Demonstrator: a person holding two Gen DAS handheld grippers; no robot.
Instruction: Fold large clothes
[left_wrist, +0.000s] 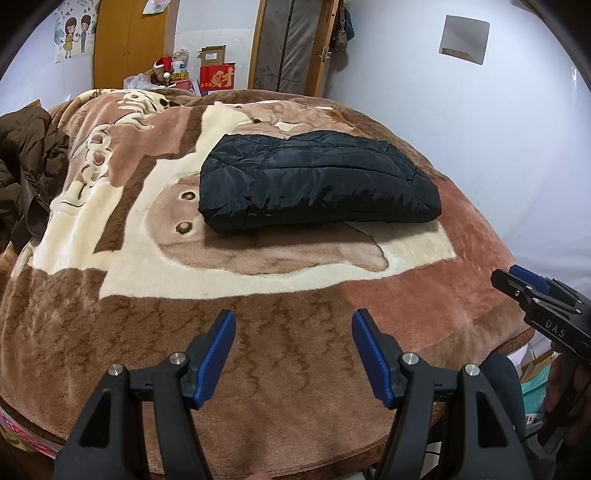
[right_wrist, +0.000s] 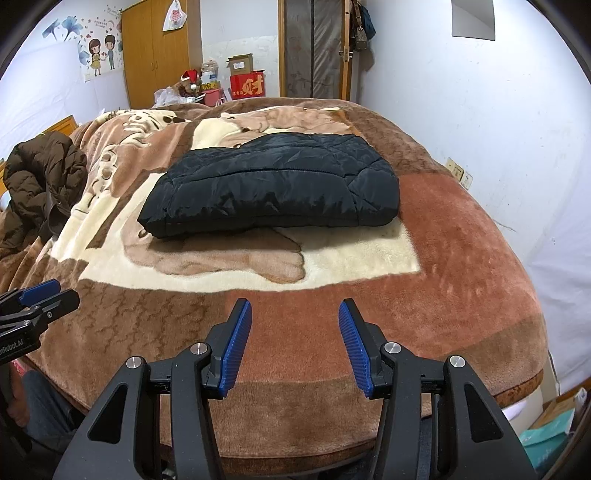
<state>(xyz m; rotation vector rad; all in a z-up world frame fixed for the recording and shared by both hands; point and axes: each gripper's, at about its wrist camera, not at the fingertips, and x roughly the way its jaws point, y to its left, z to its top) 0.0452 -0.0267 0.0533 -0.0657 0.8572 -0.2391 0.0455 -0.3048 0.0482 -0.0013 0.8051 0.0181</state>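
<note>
A dark navy puffer jacket (left_wrist: 317, 181) lies folded into a thick rectangle on the brown and cream blanket (left_wrist: 258, 354) of the bed; it also shows in the right wrist view (right_wrist: 273, 188). My left gripper (left_wrist: 293, 317) is open and empty, held above the near part of the blanket, well short of the jacket. My right gripper (right_wrist: 295, 306) is open and empty, also above the near part of the blanket. The right gripper shows at the right edge of the left wrist view (left_wrist: 517, 282), and the left gripper at the left edge of the right wrist view (right_wrist: 51, 291).
A brown puffer coat (left_wrist: 26, 170) lies crumpled at the bed's left side, also in the right wrist view (right_wrist: 44, 181). Boxes and clutter (left_wrist: 216, 74) stand beyond the far edge. A white wall (right_wrist: 480, 129) runs along the right. Boxes (right_wrist: 550, 435) sit on the floor at lower right.
</note>
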